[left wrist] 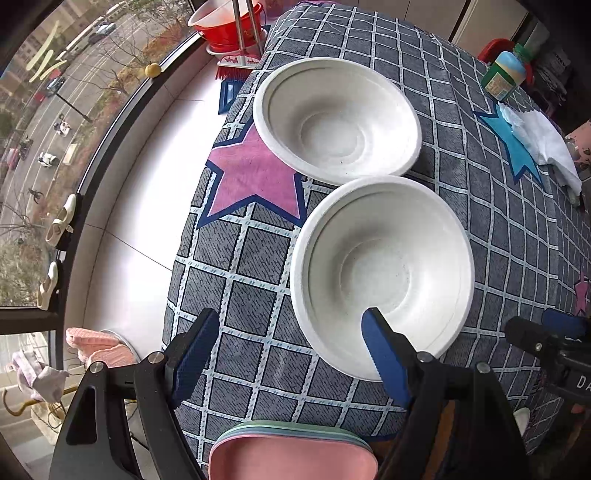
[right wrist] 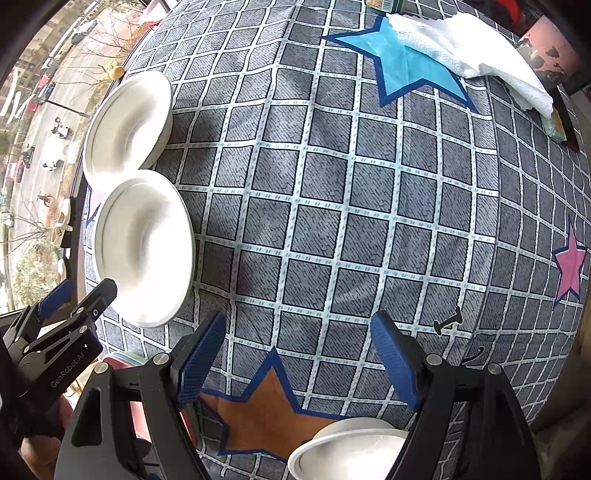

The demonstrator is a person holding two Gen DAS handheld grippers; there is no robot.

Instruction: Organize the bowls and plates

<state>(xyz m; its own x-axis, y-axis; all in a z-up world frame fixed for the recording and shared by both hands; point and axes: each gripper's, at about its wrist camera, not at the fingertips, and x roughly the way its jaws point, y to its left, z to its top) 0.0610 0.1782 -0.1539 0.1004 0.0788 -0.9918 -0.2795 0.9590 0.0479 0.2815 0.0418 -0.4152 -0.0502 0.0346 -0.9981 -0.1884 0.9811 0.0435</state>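
Note:
Two white bowls sit on the checked tablecloth. The near bowl (left wrist: 382, 273) lies just ahead of my left gripper (left wrist: 291, 332), which is open; its right fingertip (left wrist: 375, 325) overlaps the bowl's near rim. The far bowl (left wrist: 336, 116) touches it behind. A stack of pastel plates, pink on top (left wrist: 291, 458), lies under the left gripper. My right gripper (right wrist: 299, 332) is open and empty over bare cloth. A third white bowl (right wrist: 351, 452) sits below it at the near edge. The two bowls (right wrist: 144, 247) (right wrist: 127, 125) show at the left of the right wrist view.
A white paper towel (right wrist: 472, 55) and a green-capped bottle (left wrist: 504, 75) lie at the far right of the table. The table's left edge (left wrist: 184, 236) drops to a white floor by a window. A red bucket (left wrist: 229, 26) stands beyond the far edge.

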